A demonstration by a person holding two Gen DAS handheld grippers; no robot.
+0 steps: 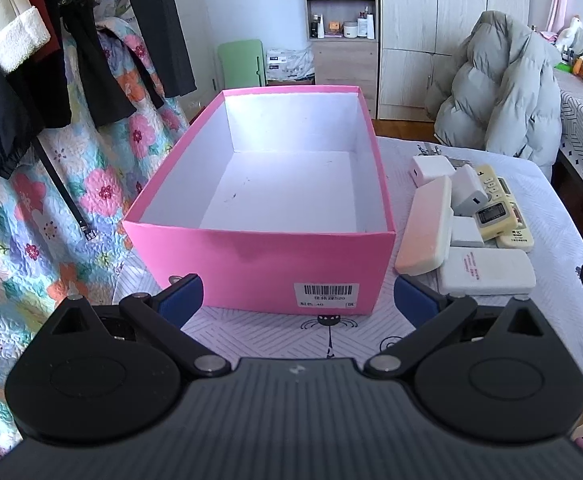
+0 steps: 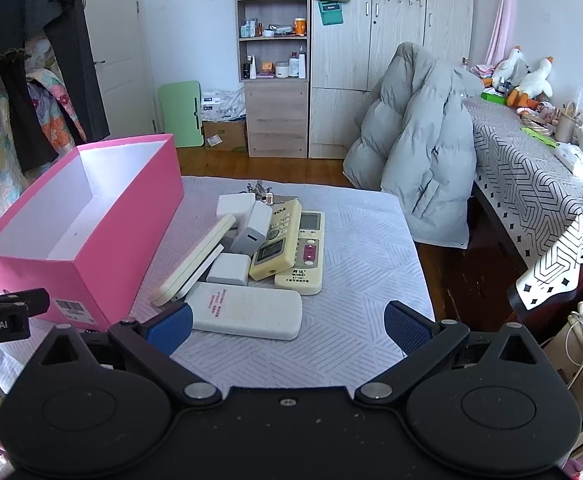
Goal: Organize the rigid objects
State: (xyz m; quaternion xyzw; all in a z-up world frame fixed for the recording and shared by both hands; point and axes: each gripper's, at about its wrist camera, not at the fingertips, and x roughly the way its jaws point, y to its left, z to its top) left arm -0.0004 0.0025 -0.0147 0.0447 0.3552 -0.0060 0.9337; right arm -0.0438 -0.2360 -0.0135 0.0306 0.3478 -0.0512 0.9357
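A pink box (image 1: 259,264) with a white, empty inside stands on the table; it also shows at the left in the right wrist view (image 2: 103,248). To its right lies a pile of rigid objects: a white remote (image 2: 247,312) nearest, two yellowish remotes (image 2: 275,248), a long cream case (image 2: 195,264) and white chargers (image 2: 251,224). The pile shows in the left wrist view (image 1: 467,224) too. My left gripper (image 1: 297,296) is open and empty, in front of the box. My right gripper (image 2: 287,328) is open and empty, just short of the white remote.
The table (image 2: 351,280) has a pale patterned cloth. A grey puffer jacket (image 2: 419,152) hangs over a chair behind it. A desk with clutter (image 2: 539,168) stands to the right, hanging clothes (image 1: 51,80) to the left, shelves (image 2: 275,60) at the back.
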